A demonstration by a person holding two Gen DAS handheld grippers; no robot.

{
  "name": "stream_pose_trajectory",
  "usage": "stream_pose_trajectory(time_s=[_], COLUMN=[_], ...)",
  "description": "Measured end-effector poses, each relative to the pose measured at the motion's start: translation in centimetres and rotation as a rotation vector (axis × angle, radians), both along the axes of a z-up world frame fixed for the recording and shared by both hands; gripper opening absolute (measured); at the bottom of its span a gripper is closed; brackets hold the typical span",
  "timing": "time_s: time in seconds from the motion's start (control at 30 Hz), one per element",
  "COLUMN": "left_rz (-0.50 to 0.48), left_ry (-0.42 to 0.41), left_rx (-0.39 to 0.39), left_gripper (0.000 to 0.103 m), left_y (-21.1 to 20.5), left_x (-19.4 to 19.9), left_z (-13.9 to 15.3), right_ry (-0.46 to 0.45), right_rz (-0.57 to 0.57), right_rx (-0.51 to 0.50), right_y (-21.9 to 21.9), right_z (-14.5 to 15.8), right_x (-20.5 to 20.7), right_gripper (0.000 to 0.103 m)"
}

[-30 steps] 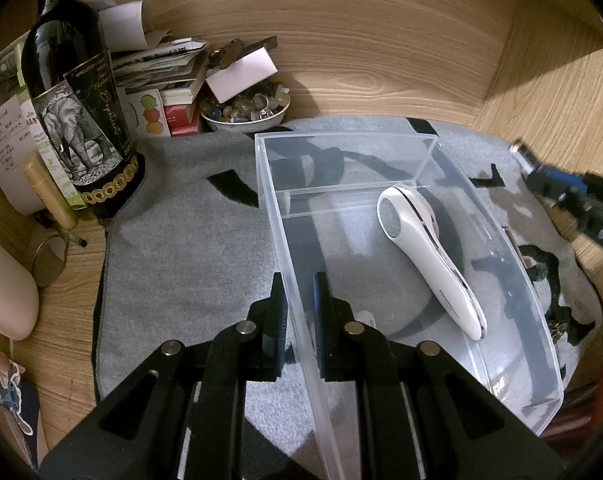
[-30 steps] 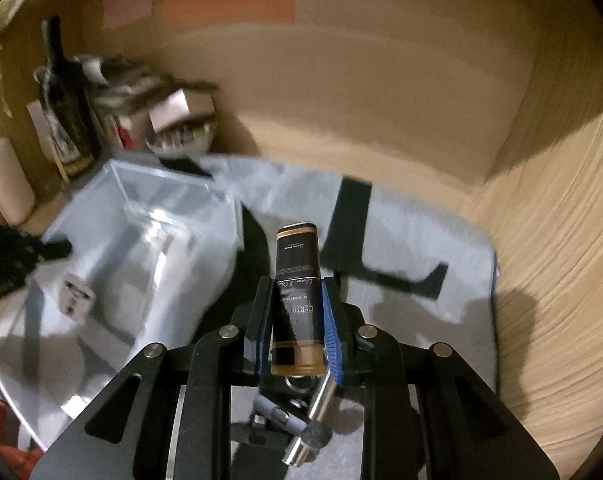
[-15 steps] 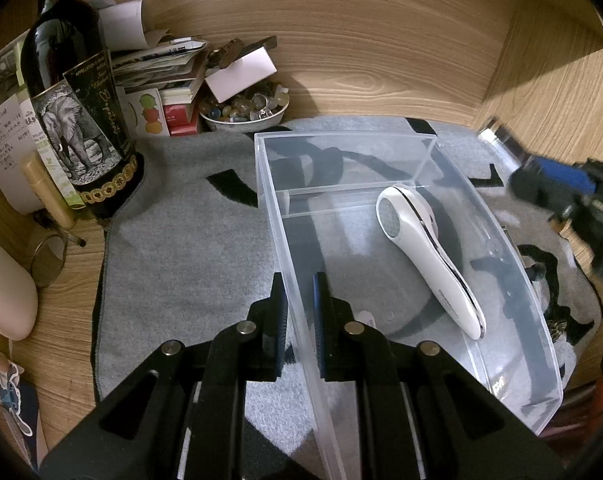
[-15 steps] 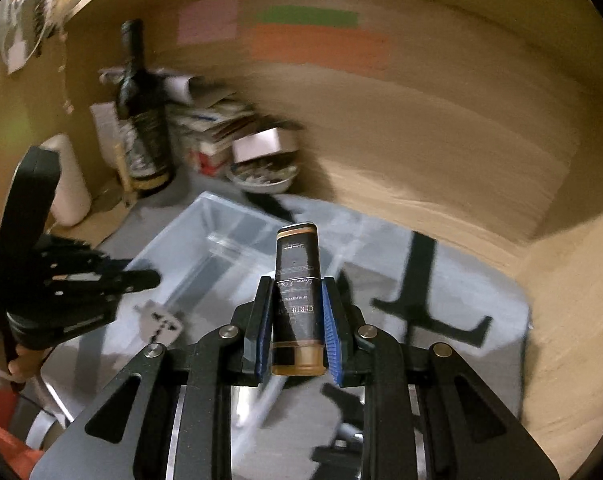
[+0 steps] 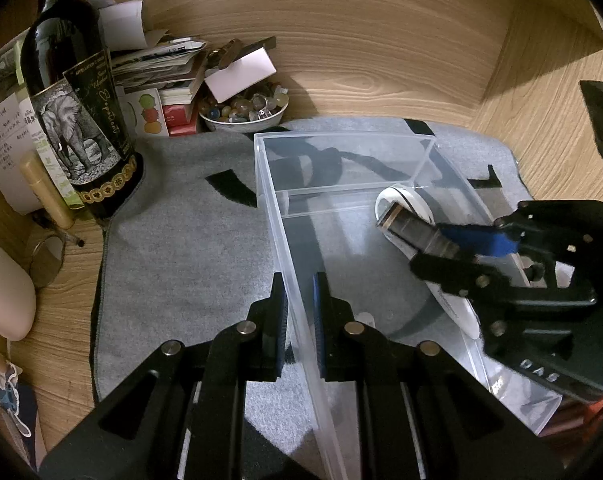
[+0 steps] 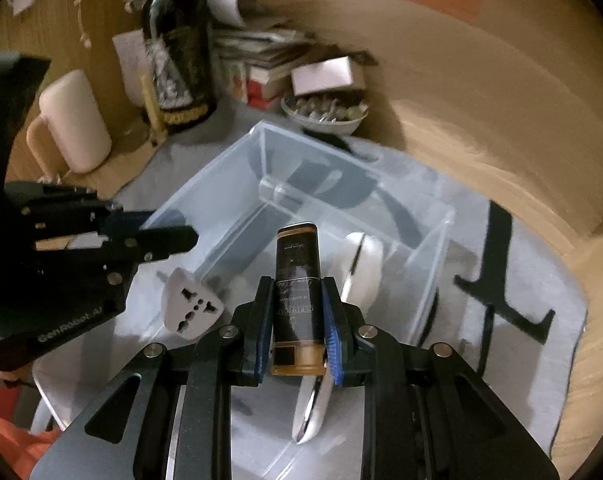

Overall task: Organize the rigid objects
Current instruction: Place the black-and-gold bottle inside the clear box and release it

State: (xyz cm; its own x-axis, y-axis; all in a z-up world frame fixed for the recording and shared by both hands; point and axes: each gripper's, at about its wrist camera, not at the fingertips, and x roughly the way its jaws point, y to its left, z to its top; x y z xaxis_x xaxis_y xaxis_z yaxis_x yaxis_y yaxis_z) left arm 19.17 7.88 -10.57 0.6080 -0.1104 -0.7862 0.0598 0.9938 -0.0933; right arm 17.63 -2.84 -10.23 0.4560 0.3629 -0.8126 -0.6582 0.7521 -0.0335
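**Colleague:** How far along are you?

**Me:** Partway, I'd say. The clear bin (image 5: 381, 152) sits on the grey mat (image 5: 181, 240) on the worktop, and two things already lie inside it: a white handheld appliance (image 6: 361, 264) and a white plug adapter (image 6: 191, 308).

**Colleague:** And your hands?

**Me:** My left gripper (image 5: 299, 320) has its fingers clamped on the bin's near side wall, steadying it. My right gripper (image 6: 297, 320) has its fingers pressed tight on a dark tube with a tan cap (image 6: 297, 280), and I hold it over the bin, above the white appliance. It isn't resting on anything yet.

**Colleague:** So what's left?

**Me:** Lowering the tube into the bin and letting go (there's free floor between the adapter and the appliance, I judge). Past the divider the far compartment looks bare. The bottle (image 5: 73, 92), the bowl of stones (image 5: 243, 108) and the stacked papers at the back stand outside the bin; whether those belong to the job I can't tell.
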Motion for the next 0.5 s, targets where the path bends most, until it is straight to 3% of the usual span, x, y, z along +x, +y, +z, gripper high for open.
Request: stream_pose_trajectory(time_s=[0.2,0.5], left_rz=[0.0,0.0], left_ry=[0.0,-0.001], left_rx=[0.0,0.0], left_gripper=[0.011,0.011], left_y=[0.0,-0.1], left_x=[0.0,0.0], left_z=[0.0,0.0], right_ry=[0.029,-0.005], right_rz=[0.024,-0.003], right_rx=[-0.038,-0.004], right_y=[0.6,-0.3], right_z=[-0.8,0.5], right_x=[-0.1,-0.2], right_gripper=[0.021,0.023])
